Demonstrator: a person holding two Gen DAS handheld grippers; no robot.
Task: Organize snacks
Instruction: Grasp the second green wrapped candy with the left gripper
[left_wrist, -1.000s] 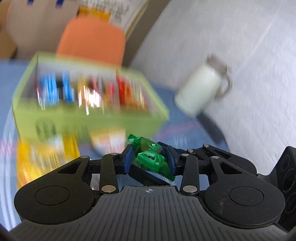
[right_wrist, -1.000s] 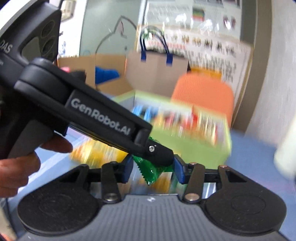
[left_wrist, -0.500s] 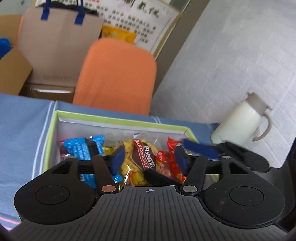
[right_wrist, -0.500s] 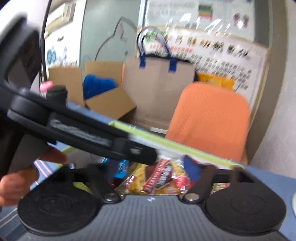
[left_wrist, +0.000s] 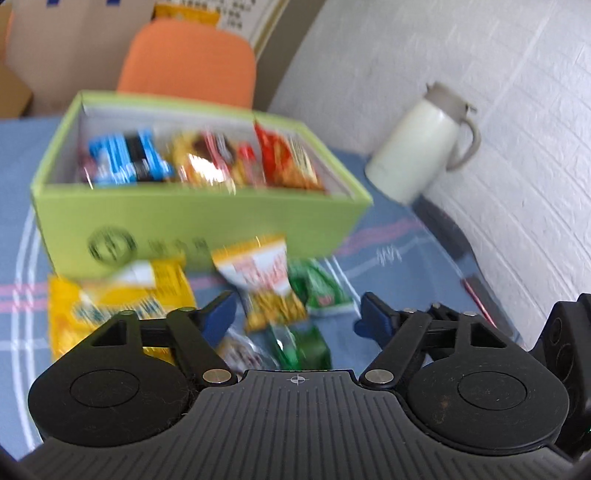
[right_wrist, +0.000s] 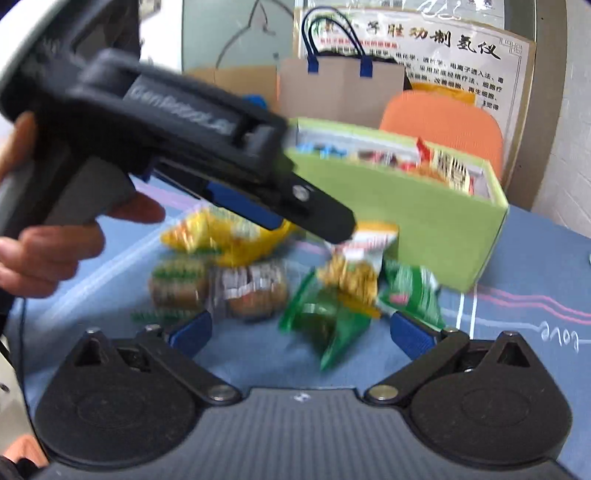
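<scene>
Both the left gripper (left_wrist: 295, 314) and right gripper (right_wrist: 301, 328) have just been opening, fingers spread and empty, over loose snack packets (right_wrist: 332, 291) lying just in front of the green box (left_wrist: 199, 218).

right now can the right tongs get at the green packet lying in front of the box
Probably yes. The right tongs stand open with nothing between them, and the green packet lies loose on the cloth just ahead. The left tongs hang above the pile, further back, so the path looks free.

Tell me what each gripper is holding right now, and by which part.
Nothing is held. The left gripper and right gripper have just been opening; both stand open and empty over loose snack packets on the blue tablecloth.
</scene>
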